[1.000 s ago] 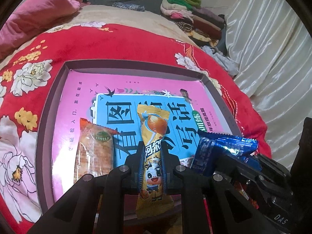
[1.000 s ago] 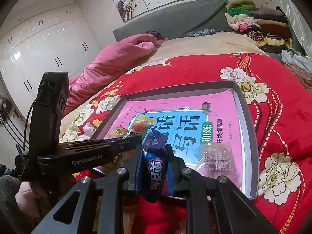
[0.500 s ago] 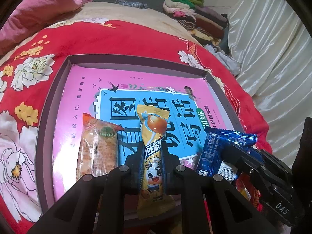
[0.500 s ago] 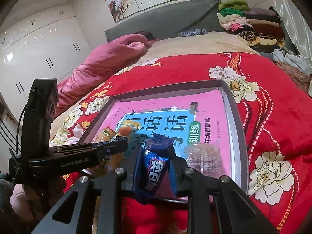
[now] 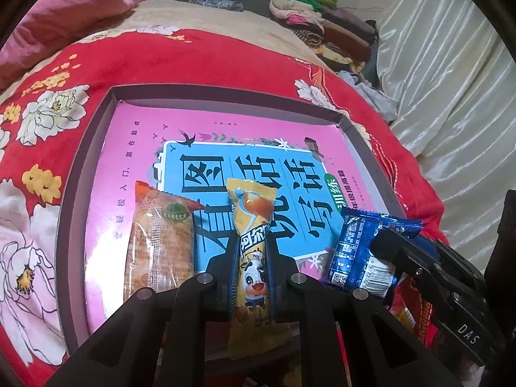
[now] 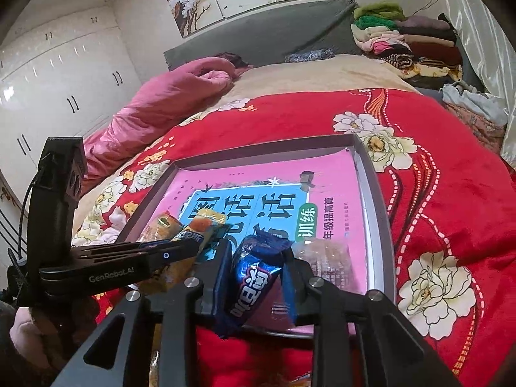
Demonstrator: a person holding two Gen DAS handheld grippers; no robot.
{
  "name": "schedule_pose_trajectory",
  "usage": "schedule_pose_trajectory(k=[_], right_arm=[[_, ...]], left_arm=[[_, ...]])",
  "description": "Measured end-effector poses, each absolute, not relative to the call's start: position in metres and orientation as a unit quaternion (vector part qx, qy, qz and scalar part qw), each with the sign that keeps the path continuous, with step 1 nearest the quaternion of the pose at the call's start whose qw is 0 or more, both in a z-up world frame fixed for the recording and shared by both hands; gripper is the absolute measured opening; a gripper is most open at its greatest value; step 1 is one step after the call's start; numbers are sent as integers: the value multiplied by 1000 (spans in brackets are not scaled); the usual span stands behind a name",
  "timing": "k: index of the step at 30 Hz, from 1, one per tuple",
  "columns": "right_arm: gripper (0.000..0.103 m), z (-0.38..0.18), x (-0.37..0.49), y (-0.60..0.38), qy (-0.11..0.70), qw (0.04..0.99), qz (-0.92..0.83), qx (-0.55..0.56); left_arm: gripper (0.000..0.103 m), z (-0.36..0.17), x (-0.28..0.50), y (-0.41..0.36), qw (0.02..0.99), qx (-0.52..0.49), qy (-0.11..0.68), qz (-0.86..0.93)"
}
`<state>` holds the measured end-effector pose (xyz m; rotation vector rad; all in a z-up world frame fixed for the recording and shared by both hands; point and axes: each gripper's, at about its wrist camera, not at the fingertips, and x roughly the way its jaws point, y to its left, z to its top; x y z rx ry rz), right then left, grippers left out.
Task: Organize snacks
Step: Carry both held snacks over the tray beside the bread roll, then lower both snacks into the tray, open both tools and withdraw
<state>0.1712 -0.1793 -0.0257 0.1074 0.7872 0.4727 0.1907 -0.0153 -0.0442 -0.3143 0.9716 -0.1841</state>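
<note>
Over the last second my right gripper [image 6: 254, 277] carried the blue foil snack packet [image 6: 254, 285], clamped, forward over the shallow grey tray [image 6: 375, 193]'s near edge; the jaws now look slightly slacker, so release seemed imminent. My left gripper [image 5: 251, 274] stayed clamped on the long yellow cow-print snack stick [image 5: 251, 258] over the tray.

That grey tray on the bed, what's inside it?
The grey tray holds a pink book with an orange cracker pack and a clear packet lying on it. Whatever lies under the book is covered.
</note>
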Motion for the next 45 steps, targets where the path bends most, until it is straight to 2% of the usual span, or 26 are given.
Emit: schedule_pose_trajectory(k=[8, 12, 19, 24, 28, 35, 41, 45], right_arm=[[34, -24, 171, -181, 379, 897, 221, 52], [40, -20, 170, -183, 372, 900, 221, 54], [43, -16, 168, -182, 364, 902, 226, 52], [44, -15, 167, -183, 355, 905, 226, 57], [48, -12, 167, -185, 349, 907, 227, 60], [52, -8, 165, -187, 341, 910, 227, 58], [59, -4, 161, -188, 333, 914, 225, 56], [62, -2, 161, -189, 329, 915, 224, 58]], left_arm=[[15, -44, 189, -10, 868, -155, 464, -84], [18, -43, 188, -8, 870, -155, 462, -81], [22, -42, 187, -2, 870, -160, 459, -76], [42, -40, 185, 2, 871, -164, 458, -73], [44, -36, 182, 3, 872, -165, 454, -74], [64, -24, 172, 5, 878, -165, 443, -76], [76, -12, 161, 8, 882, -171, 432, -79], [78, -2, 153, 10, 888, -172, 419, -78]])
